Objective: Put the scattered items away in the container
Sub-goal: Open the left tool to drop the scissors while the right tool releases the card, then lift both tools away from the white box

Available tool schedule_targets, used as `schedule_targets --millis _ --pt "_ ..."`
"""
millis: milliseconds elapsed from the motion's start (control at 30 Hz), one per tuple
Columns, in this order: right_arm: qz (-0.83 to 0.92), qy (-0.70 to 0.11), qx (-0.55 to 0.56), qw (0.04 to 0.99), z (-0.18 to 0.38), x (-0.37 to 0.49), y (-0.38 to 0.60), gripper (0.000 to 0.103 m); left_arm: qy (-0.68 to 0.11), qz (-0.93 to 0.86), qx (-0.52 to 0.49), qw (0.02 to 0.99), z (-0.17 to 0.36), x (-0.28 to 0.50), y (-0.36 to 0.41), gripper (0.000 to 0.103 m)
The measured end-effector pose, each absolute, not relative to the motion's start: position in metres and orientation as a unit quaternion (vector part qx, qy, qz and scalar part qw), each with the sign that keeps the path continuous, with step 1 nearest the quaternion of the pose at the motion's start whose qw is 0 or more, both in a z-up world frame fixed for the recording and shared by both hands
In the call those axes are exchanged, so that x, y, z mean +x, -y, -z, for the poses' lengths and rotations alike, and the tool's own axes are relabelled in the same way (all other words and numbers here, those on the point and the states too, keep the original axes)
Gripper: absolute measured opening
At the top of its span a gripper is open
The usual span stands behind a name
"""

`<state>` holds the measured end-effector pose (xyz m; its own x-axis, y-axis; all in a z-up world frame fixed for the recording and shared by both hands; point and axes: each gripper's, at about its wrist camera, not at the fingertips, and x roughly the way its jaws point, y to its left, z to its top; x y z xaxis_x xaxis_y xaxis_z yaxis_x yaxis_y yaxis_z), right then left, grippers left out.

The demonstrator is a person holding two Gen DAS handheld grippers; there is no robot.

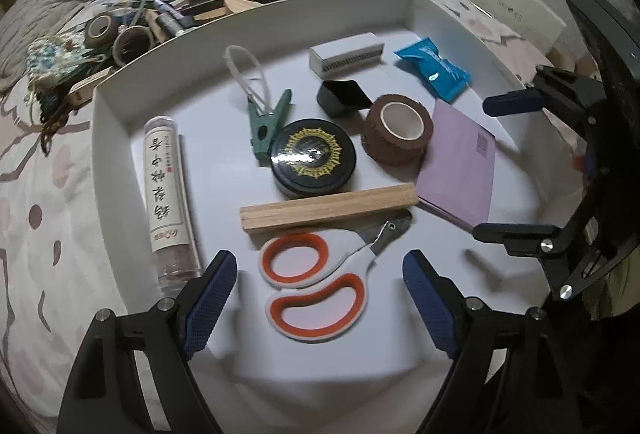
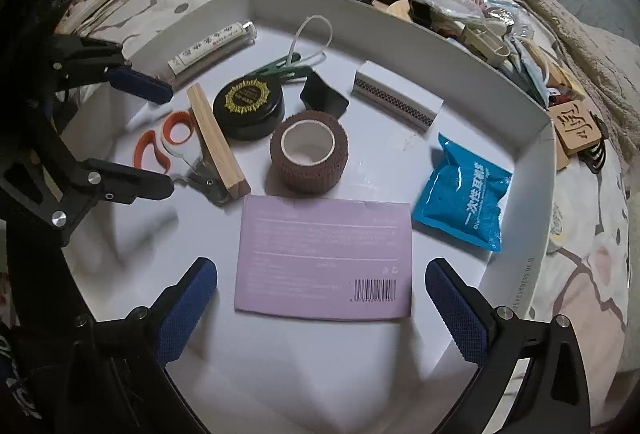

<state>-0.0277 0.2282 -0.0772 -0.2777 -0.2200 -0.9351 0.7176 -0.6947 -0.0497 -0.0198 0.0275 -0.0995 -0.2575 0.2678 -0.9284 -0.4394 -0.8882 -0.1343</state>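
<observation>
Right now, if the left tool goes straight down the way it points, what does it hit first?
Most likely the orange-handled scissors: they lie on the white tray floor between the open fingers of the left tool, nothing gripped. The wooden block sits just beyond. Depth is hard to judge.

Dim, cool indoor light falls from above, leaving soft shadows on the white tray (image 1: 120, 105). Strong fisheye bending and dark vignetting mark the edges. The black tin (image 1: 313, 157) shows glare; the scissors (image 2: 166, 141) look slightly blurred.
</observation>
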Motion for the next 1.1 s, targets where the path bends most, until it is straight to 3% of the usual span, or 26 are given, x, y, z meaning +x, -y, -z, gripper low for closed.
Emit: schedule_targets --millis 167,233,500,1100 --pt "0.777 -0.216 0.508 0.303 0.072 -0.026 -0.231 0.103 -0.066 -0.797 -0.559 0.220 0.096 -0.019 -0.025 0.086" --pt "0.783 -0.209 0.503 0.300 0.075 -0.030 -0.213 0.103 -0.061 -0.803 -0.552 0.217 0.095 -0.019 -0.021 0.093" --pt "0.815 -0.192 0.465 0.287 0.066 -0.026 -0.216 0.103 -0.043 -0.837 -0.510 0.195 0.088 -0.030 -0.035 0.103" --pt "0.870 -0.118 0.404 0.256 0.054 -0.030 -0.235 0.103 -0.030 -0.896 -0.417 0.147 0.069 -0.026 -0.032 0.103"
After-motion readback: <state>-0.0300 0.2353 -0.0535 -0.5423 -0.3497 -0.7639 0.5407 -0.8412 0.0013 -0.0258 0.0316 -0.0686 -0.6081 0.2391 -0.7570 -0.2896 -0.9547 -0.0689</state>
